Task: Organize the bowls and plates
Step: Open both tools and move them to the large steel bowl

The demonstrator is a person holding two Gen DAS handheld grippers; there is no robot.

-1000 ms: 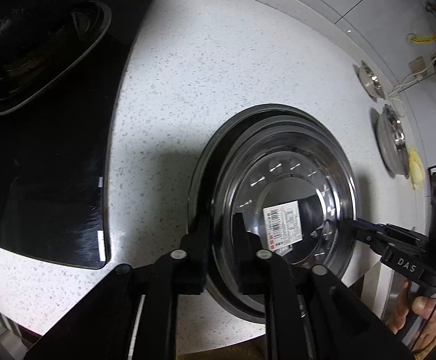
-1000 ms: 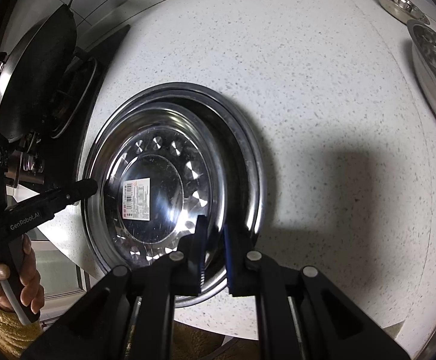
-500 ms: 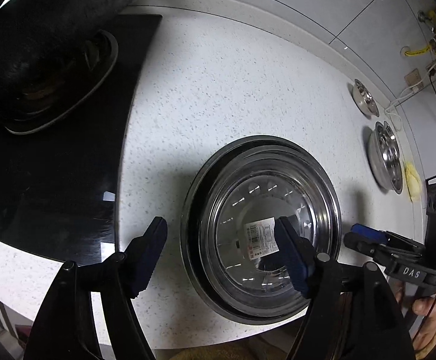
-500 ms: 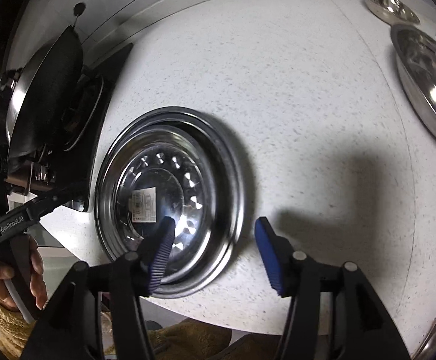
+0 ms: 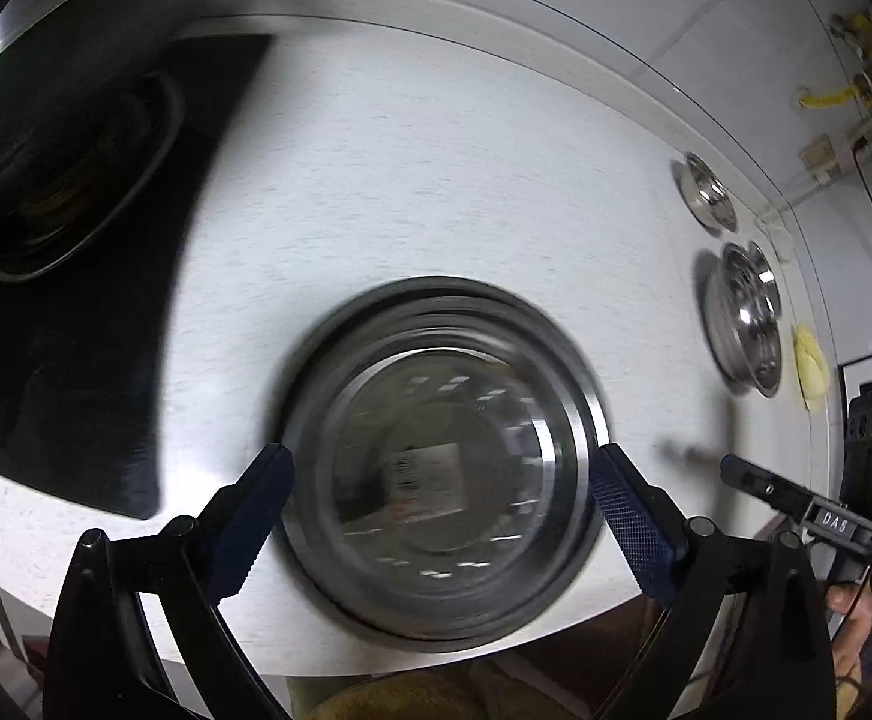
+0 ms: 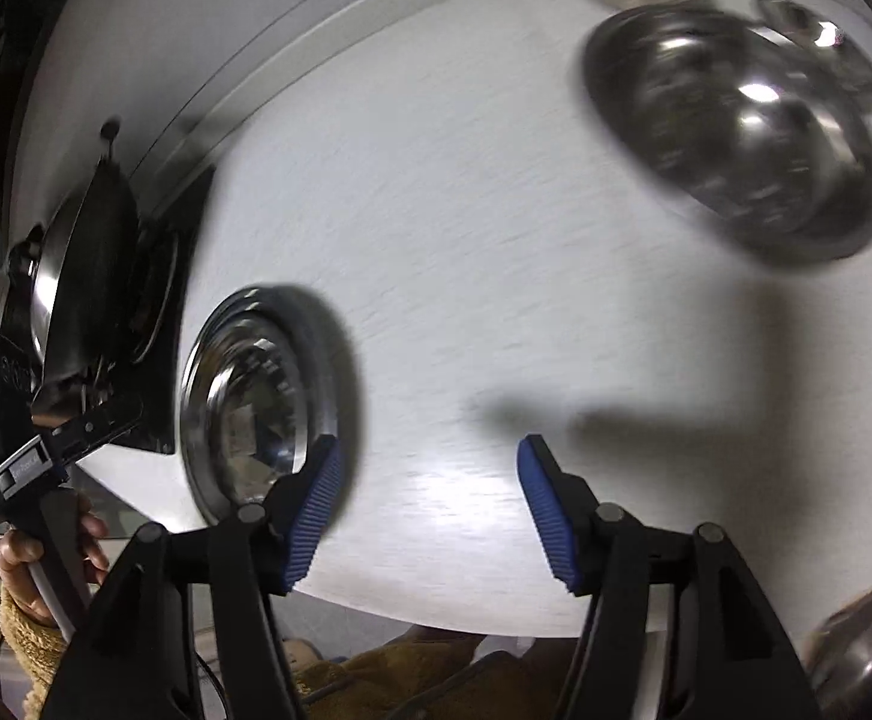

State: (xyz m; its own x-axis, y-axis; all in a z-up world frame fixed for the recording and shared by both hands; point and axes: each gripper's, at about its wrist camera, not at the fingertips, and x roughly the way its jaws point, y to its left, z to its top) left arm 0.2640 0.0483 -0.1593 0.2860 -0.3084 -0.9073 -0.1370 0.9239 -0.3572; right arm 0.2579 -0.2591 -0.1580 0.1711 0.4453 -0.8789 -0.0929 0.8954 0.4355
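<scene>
Stacked plates [image 5: 436,450] sit at the counter [image 5: 436,150] front edge, below the left gripper [image 5: 439,480]; jaws just opened wide, nothing btwn. Right gripper [image 6: 430,510] also just opened, empty, over bare counter. Next bowl [image 6: 736,138] lies up-right of it, nearer the right hand.

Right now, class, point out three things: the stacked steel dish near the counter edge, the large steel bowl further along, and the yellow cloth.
stacked steel dish [image 5: 436,468]: left wrist view, on its labelled centre.
large steel bowl [image 6: 736,132]: right wrist view, on its shiny inside.
yellow cloth [image 5: 811,366]: left wrist view, on its middle.
</scene>
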